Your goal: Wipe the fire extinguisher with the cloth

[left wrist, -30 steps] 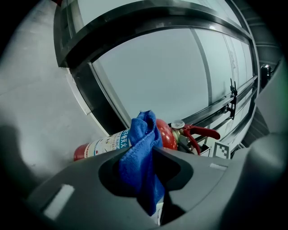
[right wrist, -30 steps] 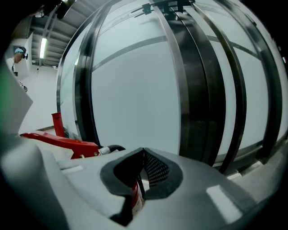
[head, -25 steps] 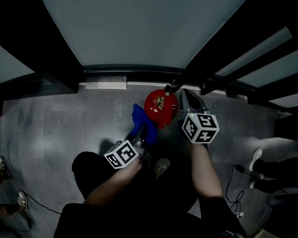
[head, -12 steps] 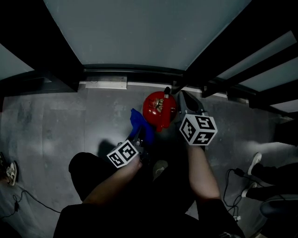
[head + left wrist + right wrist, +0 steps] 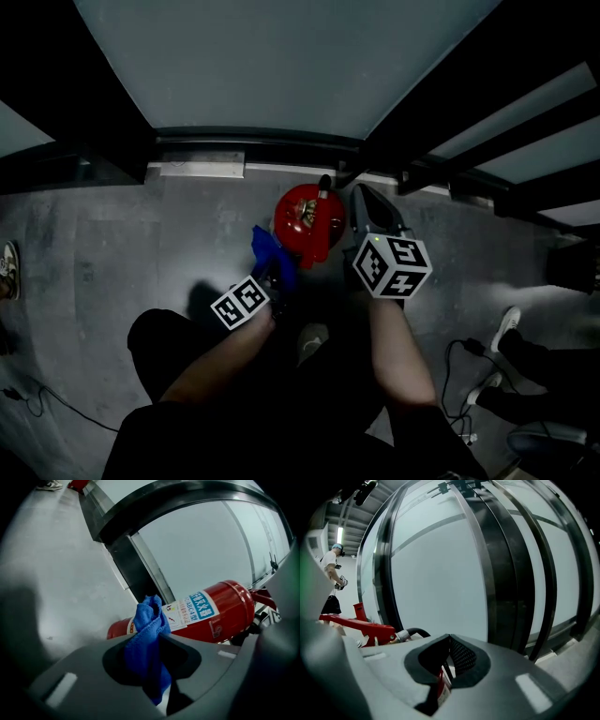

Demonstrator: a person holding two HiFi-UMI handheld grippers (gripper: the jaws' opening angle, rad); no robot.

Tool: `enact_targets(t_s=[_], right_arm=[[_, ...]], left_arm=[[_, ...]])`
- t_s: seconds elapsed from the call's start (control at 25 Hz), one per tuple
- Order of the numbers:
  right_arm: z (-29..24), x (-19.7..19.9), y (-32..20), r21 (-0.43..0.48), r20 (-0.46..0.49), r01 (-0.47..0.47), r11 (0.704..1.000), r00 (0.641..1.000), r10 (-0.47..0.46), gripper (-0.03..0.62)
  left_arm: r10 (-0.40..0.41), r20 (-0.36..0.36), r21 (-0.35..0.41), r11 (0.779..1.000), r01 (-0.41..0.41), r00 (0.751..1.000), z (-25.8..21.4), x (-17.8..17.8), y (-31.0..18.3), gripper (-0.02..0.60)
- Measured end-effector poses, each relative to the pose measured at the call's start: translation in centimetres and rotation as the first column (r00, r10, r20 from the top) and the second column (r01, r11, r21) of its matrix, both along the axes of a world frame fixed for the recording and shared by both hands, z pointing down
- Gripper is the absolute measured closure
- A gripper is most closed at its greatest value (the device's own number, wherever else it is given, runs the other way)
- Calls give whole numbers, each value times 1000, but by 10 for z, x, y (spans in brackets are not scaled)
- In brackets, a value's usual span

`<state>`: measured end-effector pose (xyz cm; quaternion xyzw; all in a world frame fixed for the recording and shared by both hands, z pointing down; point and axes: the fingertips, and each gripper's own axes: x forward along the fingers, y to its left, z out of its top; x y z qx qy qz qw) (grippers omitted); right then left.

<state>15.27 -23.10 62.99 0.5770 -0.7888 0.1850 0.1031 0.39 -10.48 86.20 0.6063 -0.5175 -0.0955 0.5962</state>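
Left gripper (image 5: 155, 641): jaws closed on the blue cloth (image 5: 148, 620). It is pinched near its middle, with a bunched end standing beyond the tips and a tail hanging below. Judgement: the free end is the working part, so fabric rather than jaws meets the paint.

In the left gripper view, the cloth's end overlaps the label side of the red fire extinguisher (image 5: 220, 613). I cannot confirm contact, but the head view puts the cloth just at the cylinder's lower left.

Right gripper (image 5: 449, 639): jaws drawn together at the tips, with nothing gripped that I can make out. A sliver of red body and label shows low behind them. The red lever (image 5: 356, 623) and black hose (image 5: 415, 632) lie at its left. Judgement: it is parked beside the valve end to steady the cylinder if the wipe pushes it.

The extinguisher sits at frame centre in the head view, seen from its top. It is apparently upright on the floor (image 5: 122, 244), close to the base of the glass wall (image 5: 272, 66).

Surface: grey mottled concrete-like floor, dimly lit. Room: frosted glass panels in dark metal frames. Cables (image 5: 469, 356) lie at lower right, and another person (image 5: 333, 581) stands at far left of the right gripper view.
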Motion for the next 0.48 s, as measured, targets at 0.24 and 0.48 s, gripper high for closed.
enact_targets(t_s=[0.24, 0.48], right_arm=[[1, -3, 2, -7, 5, 17, 1000, 1000, -17, 591], [-8, -1, 6, 6, -3, 33, 999, 999, -33, 591]], left_arm=[[-31, 8, -109, 994, 31, 999, 53, -1, 7, 483], [-6, 24, -160, 987, 10, 1000, 88, 3, 13, 483]])
